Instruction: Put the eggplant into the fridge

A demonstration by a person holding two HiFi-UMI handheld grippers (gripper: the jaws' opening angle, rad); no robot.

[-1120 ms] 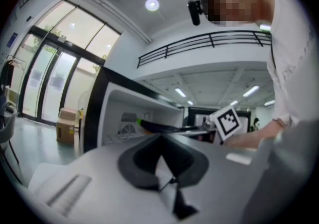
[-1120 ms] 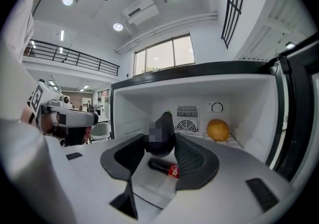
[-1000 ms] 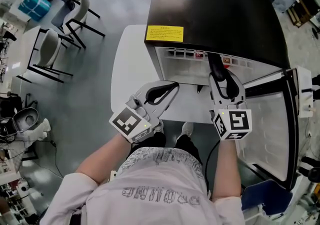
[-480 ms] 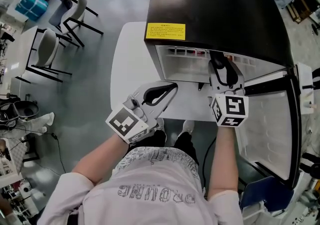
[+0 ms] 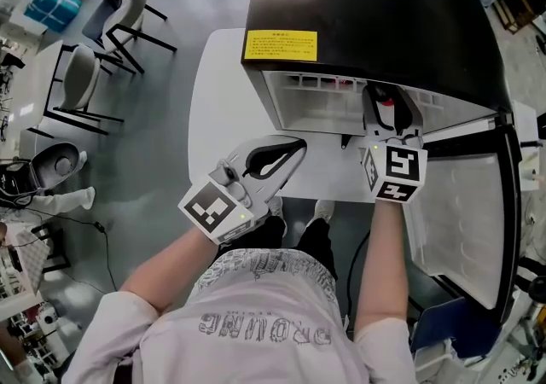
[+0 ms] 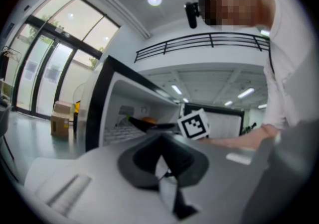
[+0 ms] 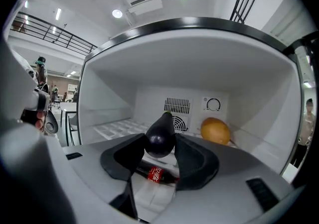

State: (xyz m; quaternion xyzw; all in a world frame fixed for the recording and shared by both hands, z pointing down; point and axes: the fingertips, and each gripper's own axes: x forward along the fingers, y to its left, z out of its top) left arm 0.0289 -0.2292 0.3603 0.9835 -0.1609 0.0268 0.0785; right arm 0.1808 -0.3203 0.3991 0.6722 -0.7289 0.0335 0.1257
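Looking down from my head, I can hardly read the dark purple eggplant (image 7: pixel 160 135). My right gripper (image 5: pixel 380 109) reaches under the overhanging top of the black mini fridge (image 5: pixel 367 7), which covers most of what I hold. The fridge's open door (image 5: pixel 461 220) is cut off at the right edge, and its inside cannot be seen from here.

The right gripper view clears this up. My fingers (image 7: pixel 195 161) are clamped on the eggplant's round lower end, one on each side. Its narrow stem end tilts up toward the vent grille (image 7: pixel 177 106) on the white back wall. It is inside the fridge's mouth, held in the air above the floor. A round orange fruit (image 7: pixel 215 130) sits at the back right. A dark cola bottle with a red label (image 7: pixel 155 173) lies on the floor below my fingers.

My left gripper (image 5: pixel 290 150) waits outside, over the front edge of the white bench (image 5: pixel 217 109). Its fingers are pressed together on nothing. Its view catches the eggplant from the side, thin and dark, beside the right gripper's marker cube (image 6: pixel 193 124)
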